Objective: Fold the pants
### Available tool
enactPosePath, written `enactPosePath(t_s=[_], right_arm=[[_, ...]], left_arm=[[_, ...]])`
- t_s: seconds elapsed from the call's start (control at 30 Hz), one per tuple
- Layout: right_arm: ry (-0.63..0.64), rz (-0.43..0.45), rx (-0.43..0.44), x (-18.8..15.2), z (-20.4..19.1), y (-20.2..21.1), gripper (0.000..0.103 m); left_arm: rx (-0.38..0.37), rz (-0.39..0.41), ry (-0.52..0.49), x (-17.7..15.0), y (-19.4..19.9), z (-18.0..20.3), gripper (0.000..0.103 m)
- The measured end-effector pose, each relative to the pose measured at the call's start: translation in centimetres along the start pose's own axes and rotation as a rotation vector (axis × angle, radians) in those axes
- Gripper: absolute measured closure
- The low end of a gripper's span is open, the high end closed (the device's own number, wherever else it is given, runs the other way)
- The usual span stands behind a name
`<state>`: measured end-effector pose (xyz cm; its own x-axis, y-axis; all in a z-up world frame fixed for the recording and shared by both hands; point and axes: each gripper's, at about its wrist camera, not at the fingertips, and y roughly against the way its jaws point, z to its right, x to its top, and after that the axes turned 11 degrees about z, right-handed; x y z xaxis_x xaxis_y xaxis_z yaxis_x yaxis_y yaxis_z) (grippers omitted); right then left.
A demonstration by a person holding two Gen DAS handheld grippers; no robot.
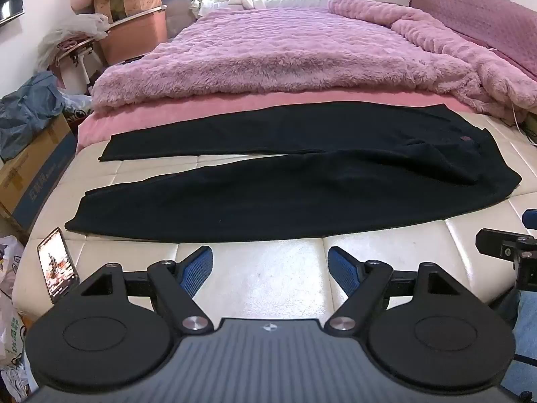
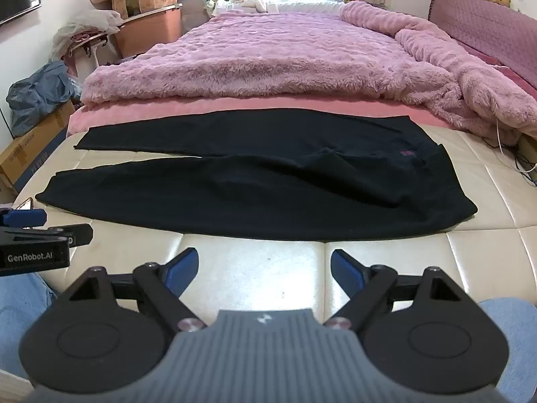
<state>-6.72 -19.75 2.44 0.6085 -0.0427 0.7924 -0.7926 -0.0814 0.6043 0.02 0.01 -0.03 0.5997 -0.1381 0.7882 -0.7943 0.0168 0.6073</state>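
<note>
Black pants lie spread flat across the cream padded bench at the foot of the bed, waist to the right, both legs running left with a gap between them. My left gripper hovers open just short of the near leg's edge, nothing between its blue pads. My right gripper is open too, in front of the near leg, with nothing between its pads. Each view shows the other gripper at its side edge.
A fluffy pink blanket covers the bed beyond the pants. A phone with a lit screen leans at the bench's left end. Cardboard boxes and bags crowd the floor on the left. Cables trail at the right.
</note>
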Motion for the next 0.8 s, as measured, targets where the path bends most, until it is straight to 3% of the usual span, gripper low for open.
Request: enactPosePath(t_s=[0.47,0.8], right_arm=[[0.013,0.001,-0.003,0.6,-1.4,0.5,0.021],[0.007,0.014,0.003,-0.1,-0.2,0.4,0.021]], left_arm=[[-0.003,0.003,-0.009,0.0,0.0,0.2,0.012],[-0.012,0.016,-0.02,-0.1,0.5,0.4,0.012]])
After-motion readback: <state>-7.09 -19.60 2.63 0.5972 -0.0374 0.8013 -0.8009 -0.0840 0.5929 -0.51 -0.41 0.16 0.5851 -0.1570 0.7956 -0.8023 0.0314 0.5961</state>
